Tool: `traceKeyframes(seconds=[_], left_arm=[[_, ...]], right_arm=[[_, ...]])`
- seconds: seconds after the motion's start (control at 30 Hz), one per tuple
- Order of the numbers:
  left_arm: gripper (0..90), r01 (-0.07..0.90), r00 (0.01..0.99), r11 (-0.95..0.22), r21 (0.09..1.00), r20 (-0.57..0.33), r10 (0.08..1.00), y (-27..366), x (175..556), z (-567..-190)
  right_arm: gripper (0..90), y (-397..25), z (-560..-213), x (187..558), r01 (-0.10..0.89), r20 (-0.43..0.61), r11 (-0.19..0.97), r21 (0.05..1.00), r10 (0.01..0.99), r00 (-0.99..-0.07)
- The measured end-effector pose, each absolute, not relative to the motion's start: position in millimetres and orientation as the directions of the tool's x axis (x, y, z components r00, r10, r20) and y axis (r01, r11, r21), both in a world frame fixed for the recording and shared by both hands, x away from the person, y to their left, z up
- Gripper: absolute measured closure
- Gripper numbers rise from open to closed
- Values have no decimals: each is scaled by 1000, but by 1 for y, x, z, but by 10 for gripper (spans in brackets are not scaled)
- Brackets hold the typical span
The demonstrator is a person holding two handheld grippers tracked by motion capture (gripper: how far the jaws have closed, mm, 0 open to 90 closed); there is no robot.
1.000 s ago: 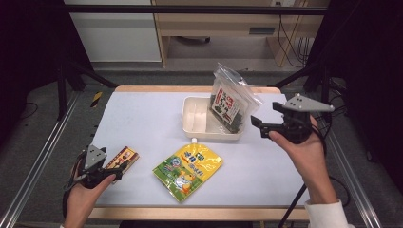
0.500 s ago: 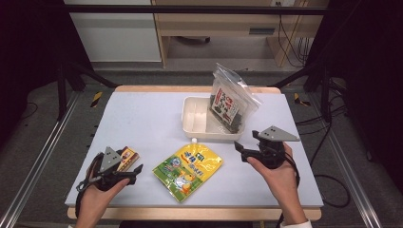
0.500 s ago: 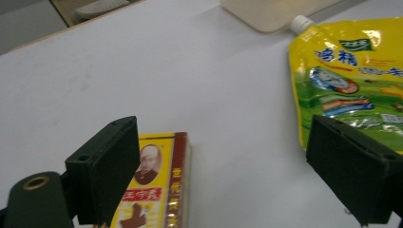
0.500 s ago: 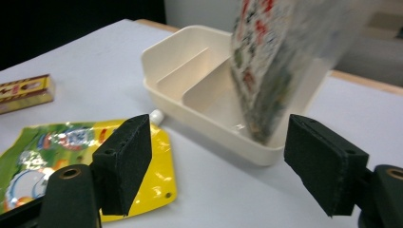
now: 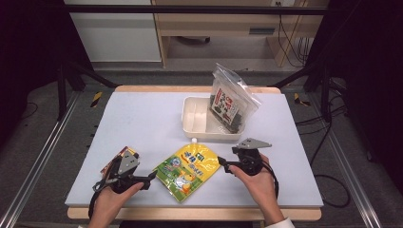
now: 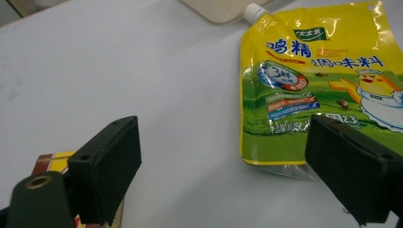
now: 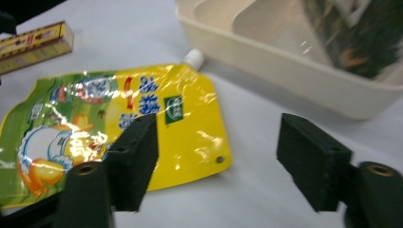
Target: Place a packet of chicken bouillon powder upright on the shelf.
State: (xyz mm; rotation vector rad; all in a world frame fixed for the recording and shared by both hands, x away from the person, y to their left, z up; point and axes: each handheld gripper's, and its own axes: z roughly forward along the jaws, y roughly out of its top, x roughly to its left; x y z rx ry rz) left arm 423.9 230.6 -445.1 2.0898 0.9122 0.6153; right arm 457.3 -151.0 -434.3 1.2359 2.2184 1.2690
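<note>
Yellow-green spout pouch (image 6: 313, 90): Chinese print "鸡精" + "调味料", blue badge "3", "2.3" low on the front.

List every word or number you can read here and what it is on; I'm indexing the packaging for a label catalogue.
"鸡精" in red: yellow pouch, upper part.
"调味料" in green: pouch, beside it.
"太太乐" on the small green logo: pouch, top.
"3", with smaller blurred characters, on the blue round badge: pouch.
"2.3", with the rest cut off by the claw: pouch, lower part.
Small box: print too blurred to read.
Clear bag in the tray: label too small to read.
</note>
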Motion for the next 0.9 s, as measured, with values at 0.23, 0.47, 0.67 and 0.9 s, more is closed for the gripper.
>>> traceKeyframes(seconds=[0.23,0.47,0.67,0.9], left_arm=[[113,396,635,-464,793,129,762,230,423,-445],[113,392,638,-477,787,141,757,228,424,-445],[113,391,640,-482,785,145,755,227,424,-446],[113,391,639,-479,786,143,756,228,424,-445]], right_arm=[[398,-130,-459,464,582,143,297,757,794,-591],[413,-127,-471,474,630,165,294,719,808,-566],[419,-125,-477,479,643,169,308,701,804,-570],[433,-122,-478,479,651,182,301,696,804,-566]])
